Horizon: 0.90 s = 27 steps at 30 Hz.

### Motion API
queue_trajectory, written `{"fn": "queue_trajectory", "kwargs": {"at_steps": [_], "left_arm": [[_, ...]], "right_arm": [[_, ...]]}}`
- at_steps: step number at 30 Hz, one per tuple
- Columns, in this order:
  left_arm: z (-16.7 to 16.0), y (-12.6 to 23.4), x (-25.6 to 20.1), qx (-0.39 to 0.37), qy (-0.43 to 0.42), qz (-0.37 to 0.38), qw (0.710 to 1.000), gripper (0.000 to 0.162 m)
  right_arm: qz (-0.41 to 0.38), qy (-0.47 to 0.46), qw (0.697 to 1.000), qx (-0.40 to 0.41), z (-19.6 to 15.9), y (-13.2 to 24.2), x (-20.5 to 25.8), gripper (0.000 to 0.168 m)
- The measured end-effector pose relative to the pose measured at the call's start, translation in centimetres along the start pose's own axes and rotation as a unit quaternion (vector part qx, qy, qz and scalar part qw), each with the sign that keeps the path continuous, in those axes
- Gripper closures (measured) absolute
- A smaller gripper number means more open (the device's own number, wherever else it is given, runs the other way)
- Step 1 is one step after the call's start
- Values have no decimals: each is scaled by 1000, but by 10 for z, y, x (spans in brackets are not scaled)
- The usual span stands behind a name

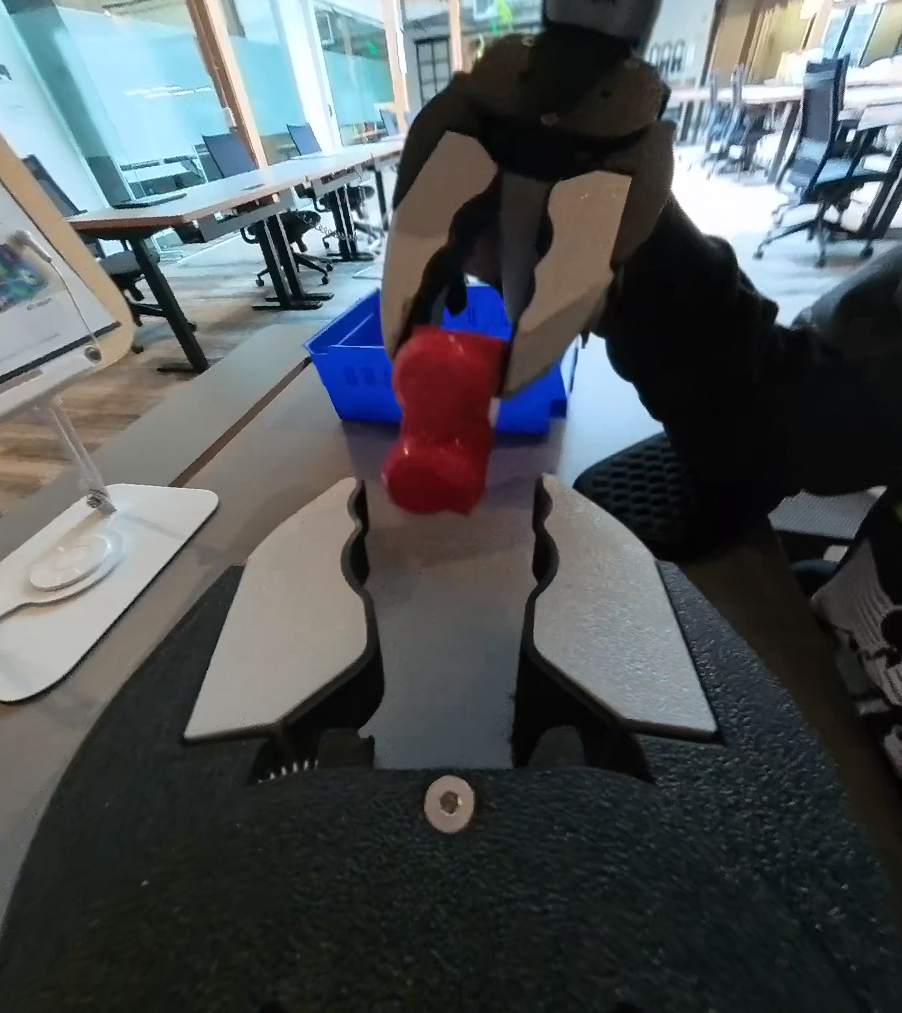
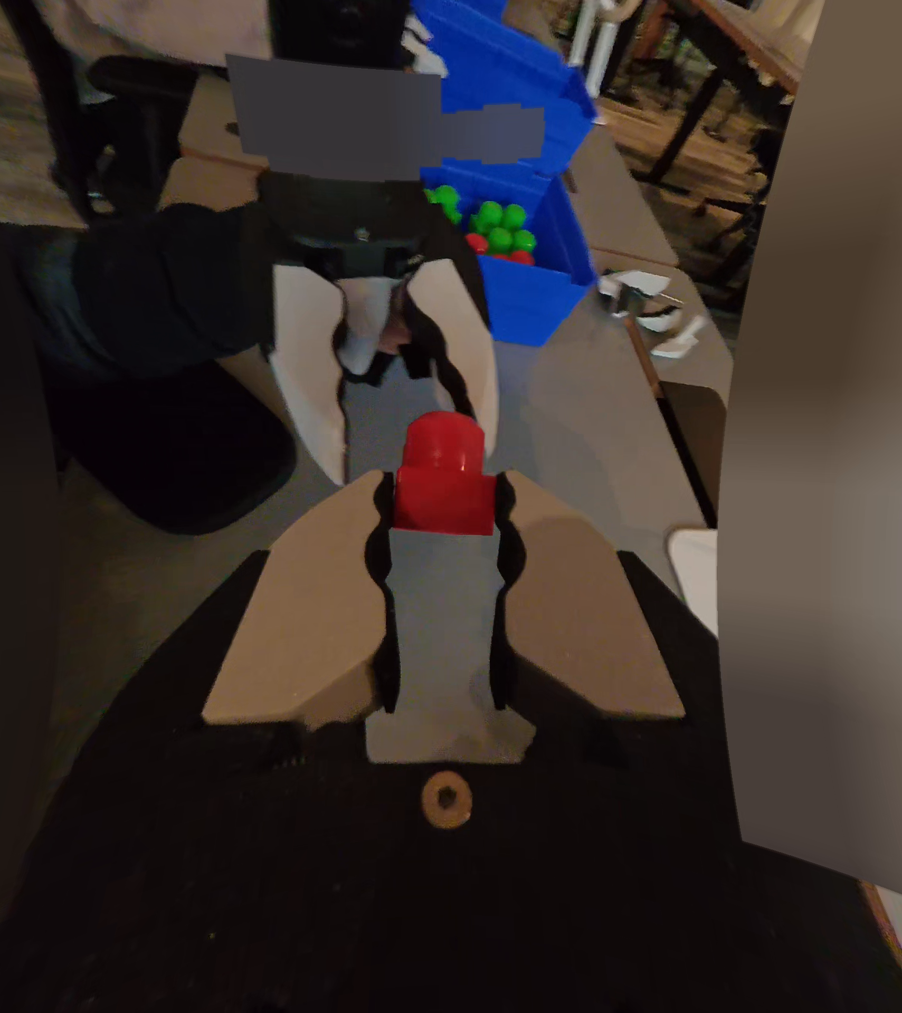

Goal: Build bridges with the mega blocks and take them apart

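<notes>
My right gripper is shut on a red mega block and holds it above the grey table, studs pointing away from it. In the left wrist view the right gripper comes down from above, with the red block hanging between its fingers. My left gripper is open and empty. Its fingertips stand on either side of the block's free end without touching it. It also shows in the right wrist view, facing the right gripper.
A blue bin stands on the table behind the block; it holds green and red blocks. A clear sign stand sits at the left. A black mesh chair and a person's dark sleeve are at the right. My left and right fingertips are right by each other.
</notes>
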<state>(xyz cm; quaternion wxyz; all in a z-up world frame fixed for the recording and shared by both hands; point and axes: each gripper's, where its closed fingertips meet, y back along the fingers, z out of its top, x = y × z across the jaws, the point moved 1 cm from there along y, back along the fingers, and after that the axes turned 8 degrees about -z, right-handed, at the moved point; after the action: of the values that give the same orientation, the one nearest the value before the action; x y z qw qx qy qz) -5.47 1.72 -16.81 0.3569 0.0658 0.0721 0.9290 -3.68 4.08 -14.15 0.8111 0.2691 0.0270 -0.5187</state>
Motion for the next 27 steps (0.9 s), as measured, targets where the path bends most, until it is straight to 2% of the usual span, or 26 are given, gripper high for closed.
{"fn": "queue_trajectory", "kwargs": {"at_steps": [4, 7, 12, 15, 20, 23, 27], "left_arm": [[3, 0, 3, -19, 12, 0, 1000, 91], [3, 0, 6, -16, 16, 4, 1000, 82], [8, 7, 9, -40, 23, 13, 999, 79], [9, 10, 12, -44, 22, 21, 999, 79], [8, 10, 16, -39, 16, 36, 998, 82], [6, 8, 17, -33, 11, 38, 999, 83], [3, 6, 18, -23, 7, 42, 999, 84]], "right_arm": [[-87, -31, 996, 11, -10, 47, -40, 133], [-153, -45, 985, 68, -36, 94, -64, 133], [-262, -100, 946, 163, -111, 187, -78, 133], [-331, -167, 911, 178, -165, 225, -75, 133], [-428, -244, 851, 184, -247, 242, -62, 133], [-444, -258, 837, 189, -270, 232, -58, 133], [-432, -263, 834, 219, -285, 217, -62, 133]]}}
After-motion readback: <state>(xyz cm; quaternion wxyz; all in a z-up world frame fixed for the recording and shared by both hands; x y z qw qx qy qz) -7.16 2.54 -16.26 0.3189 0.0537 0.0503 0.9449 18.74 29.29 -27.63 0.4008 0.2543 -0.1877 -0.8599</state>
